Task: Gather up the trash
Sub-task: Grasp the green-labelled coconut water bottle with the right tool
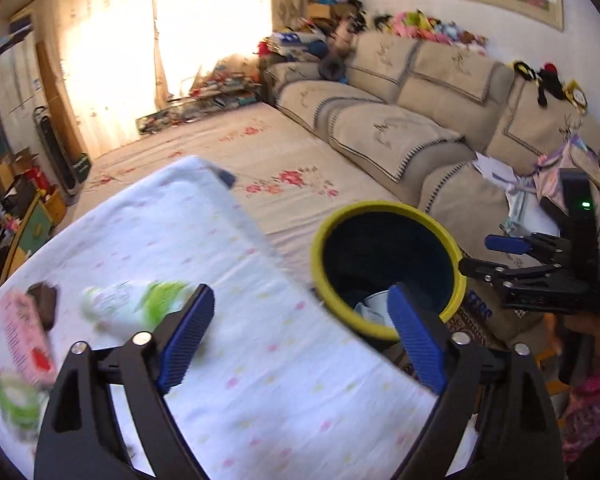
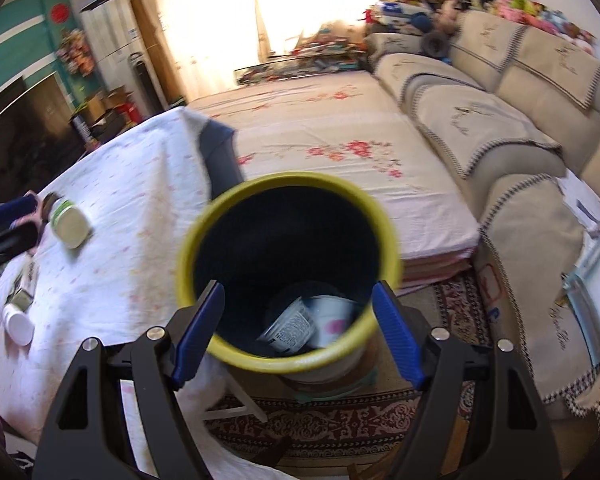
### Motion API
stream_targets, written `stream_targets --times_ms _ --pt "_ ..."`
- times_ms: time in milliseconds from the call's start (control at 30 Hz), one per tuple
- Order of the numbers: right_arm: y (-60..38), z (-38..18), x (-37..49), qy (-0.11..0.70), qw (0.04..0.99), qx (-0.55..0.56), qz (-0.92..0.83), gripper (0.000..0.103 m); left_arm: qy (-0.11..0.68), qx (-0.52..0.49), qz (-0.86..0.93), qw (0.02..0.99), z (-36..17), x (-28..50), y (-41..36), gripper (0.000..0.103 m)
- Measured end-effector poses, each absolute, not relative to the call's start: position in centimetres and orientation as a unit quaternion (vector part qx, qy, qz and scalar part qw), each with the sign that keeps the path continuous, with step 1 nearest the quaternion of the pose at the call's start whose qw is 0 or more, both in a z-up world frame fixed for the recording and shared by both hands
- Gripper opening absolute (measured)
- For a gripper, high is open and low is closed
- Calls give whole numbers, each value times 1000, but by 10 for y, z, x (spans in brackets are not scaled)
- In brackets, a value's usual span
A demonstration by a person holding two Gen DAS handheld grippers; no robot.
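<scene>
Hovering both grippers over the table edge, nothing held: my left gripper [image 1: 302,336] has its jaws spread wide with only tablecloth between them, my right gripper [image 2: 298,330] is open too, pointing down into the yellow-rimmed bin [image 2: 288,184]. Judging by that, I'm between drops, and another pickup comes next. Bin stands off the table's corner, on the carpet side; a printed wrapper [image 2: 290,326] and a white cup [image 2: 332,316] already lie at its bottom. Next move calls for swinging left back over the table [image 1: 260,360] to the leftover trash: the green-and-white bottle [image 1: 132,304] just beyond my left finger, the pink packet [image 1: 26,338] and a dark brown wrapper [image 1: 44,302] near the far left edge, a green tub [image 1: 18,402] cut off low left. Motion blur smears the bottle and tub, labels unreadable. Bin's depth is dark, so more could be hidden inside. Sofa [image 1: 420,120] and floor mattress [image 1: 260,140] lie beyond.
</scene>
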State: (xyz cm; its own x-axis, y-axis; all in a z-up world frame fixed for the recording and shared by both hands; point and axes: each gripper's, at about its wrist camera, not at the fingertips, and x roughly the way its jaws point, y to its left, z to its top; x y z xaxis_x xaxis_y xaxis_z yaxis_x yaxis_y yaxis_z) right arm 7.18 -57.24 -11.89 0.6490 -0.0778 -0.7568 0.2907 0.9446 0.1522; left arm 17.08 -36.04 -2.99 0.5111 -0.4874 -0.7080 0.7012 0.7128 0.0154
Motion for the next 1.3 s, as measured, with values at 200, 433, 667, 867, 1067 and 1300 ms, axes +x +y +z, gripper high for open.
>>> stream_targets --times_ms 200,433,667,867,1067,1300 --pt "-504 -118 104 417 903 100 -20 73 334 91 -271 898 1 150 -234 96" --pt "-425 -113 142 415 906 56 67 73 319 56 -156 933 13 136 -113 97" --pt "-376 -109 208 394 912 9 119 81 330 21 -104 938 -5 126 -47 97" --pt "-369 -128 256 414 898 4 149 81 337 8 -96 937 -18 125 -33 97" --pt "-359 -141 269 422 888 10 183 78 344 4 -98 934 -27 129 -36 97" --pt "-350 -125 250 394 898 1 195 56 354 -1 -101 930 -37 135 -39 97"
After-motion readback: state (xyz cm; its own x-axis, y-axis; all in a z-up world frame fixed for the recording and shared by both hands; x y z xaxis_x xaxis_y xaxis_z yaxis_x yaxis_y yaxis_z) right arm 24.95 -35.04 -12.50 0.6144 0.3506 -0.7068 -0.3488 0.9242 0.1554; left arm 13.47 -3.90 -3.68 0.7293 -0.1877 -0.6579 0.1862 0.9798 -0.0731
